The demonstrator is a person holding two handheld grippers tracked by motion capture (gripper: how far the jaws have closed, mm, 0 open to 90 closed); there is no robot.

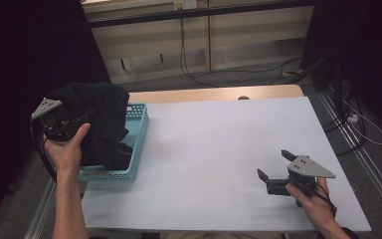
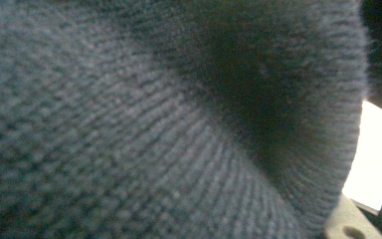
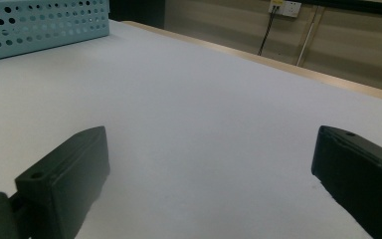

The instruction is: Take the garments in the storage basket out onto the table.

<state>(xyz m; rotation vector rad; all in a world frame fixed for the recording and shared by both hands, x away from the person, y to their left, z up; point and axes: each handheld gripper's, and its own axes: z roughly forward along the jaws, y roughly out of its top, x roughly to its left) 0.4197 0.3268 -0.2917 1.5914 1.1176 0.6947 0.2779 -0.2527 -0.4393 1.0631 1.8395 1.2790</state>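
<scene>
A dark knit garment point(image 1: 99, 112) bulges up out of a light blue perforated basket point(image 1: 138, 130) at the table's left edge. My left gripper point(image 1: 67, 122) is pushed into the garment's left side, its jaws buried in the cloth, which hangs lifted from it. Close-up knit fabric point(image 2: 154, 134) lies right against the left gripper view's camera. My right gripper point(image 1: 273, 165) rests low over the white table near the front right. Its jaws stand wide apart, and nothing lies between the right gripper's point(image 3: 209, 164) fingers.
The white tabletop point(image 1: 214, 149) spreads between basket and right gripper. The basket's wall point(image 3: 40, 25) is far ahead to the left in the right gripper view. A wooden strip point(image 1: 214, 93) borders the table's far edge. Cables lie on the floor beyond.
</scene>
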